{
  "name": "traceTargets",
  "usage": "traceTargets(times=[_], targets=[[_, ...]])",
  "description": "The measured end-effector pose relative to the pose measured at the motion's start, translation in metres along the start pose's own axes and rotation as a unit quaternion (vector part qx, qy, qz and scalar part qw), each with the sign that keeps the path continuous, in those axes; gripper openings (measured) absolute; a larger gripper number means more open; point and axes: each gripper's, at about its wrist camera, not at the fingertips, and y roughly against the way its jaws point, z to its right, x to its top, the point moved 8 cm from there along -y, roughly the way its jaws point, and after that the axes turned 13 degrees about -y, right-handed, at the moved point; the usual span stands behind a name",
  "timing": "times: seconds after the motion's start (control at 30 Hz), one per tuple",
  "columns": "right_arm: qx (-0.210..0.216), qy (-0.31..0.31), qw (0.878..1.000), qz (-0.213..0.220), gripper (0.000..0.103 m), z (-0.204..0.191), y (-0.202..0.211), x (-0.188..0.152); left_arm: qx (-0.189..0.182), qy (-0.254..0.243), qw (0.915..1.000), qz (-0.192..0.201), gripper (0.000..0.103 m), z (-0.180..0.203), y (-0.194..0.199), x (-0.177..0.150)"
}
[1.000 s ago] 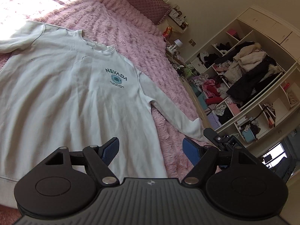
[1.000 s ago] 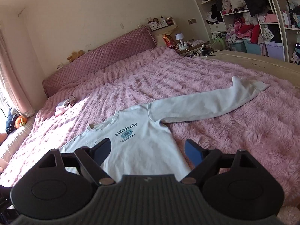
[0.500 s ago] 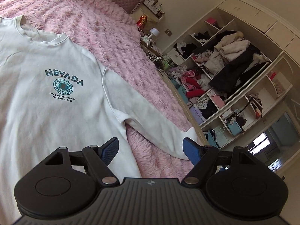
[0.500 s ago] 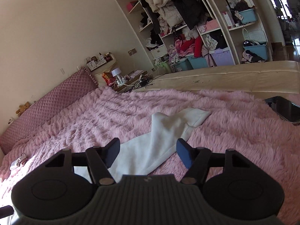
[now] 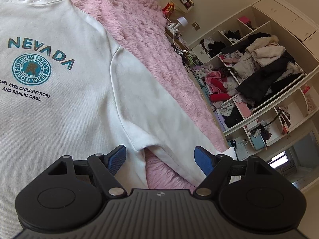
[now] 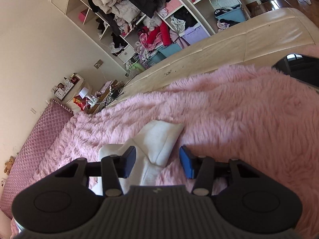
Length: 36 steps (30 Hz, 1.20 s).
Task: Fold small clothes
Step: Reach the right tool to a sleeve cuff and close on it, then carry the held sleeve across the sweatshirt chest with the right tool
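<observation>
Beside the sweatshirt [image 5: 65, 107] armpit, the left hand-held gripper [image 5: 160, 158] hangs spread. Over its cuff [image 6: 161, 139], the right hand-held gripper [image 6: 157, 164] is spread too. Risk: pinching the pink blanket [image 6: 239, 119] fur along with the cuff.

Two black hand-held grippers, left [image 5: 160, 157] and right [image 6: 157, 162]: blue finger pads, silver pivot screws, ribbed grey bodies.

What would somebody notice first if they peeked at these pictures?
Probably the big white sweatshirt with NEVADA in teal letters, spread flat on the fluffy pink blanket that covers the bed. Its sleeve cuff lies right ahead of the right gripper, whose jaws are open. Then the messy wardrobe shelves on the far wall, stuffed with coats and clothes.
</observation>
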Motion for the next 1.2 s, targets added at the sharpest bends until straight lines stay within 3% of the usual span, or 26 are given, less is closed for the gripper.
traceTargets(times=[0.03,0.1,0.13,0.27,0.5,0.77,0.93,1.2], targets=[[0.003,-0.002,1.000,-0.003,0.045,0.000,-0.003,0.000,0.003,-0.004,1.0000,-0.004,0.090,-0.001,-0.003,-0.001],[0.002,-0.002,1.000,-0.009,0.021,-0.003,-0.013,0.000,0.007,-0.011,0.9999,-0.007,0.091,0.001,-0.006,-0.001],[-0.006,-0.004,1.000,-0.009,0.001,-0.002,-0.017,0.001,0.008,-0.013,0.9998,-0.009,0.092,0.000,-0.008,-0.002],[0.001,-0.049,0.999,-0.009,0.001,0.003,-0.014,-0.002,0.016,-0.018,0.9996,-0.016,0.097,0.002,-0.014,-0.005],[0.021,-0.035,0.999,0.008,0.001,-0.018,0.013,0.007,0.026,-0.041,0.9983,-0.031,0.102,0.008,-0.020,-0.001],[0.094,0.012,0.995,0.006,0.001,-0.115,0.050,0.003,0.038,-0.024,0.9988,0.018,0.101,-0.002,0.039,0.026],[0.162,0.055,0.985,-0.029,0.001,-0.200,0.079,-0.052,0.063,-0.013,0.9969,0.045,0.101,-0.027,0.109,0.037],[0.274,0.098,0.946,-0.142,0.001,-0.322,0.136,-0.215,0.123,0.018,0.9893,0.077,0.101,-0.086,0.222,0.031]])
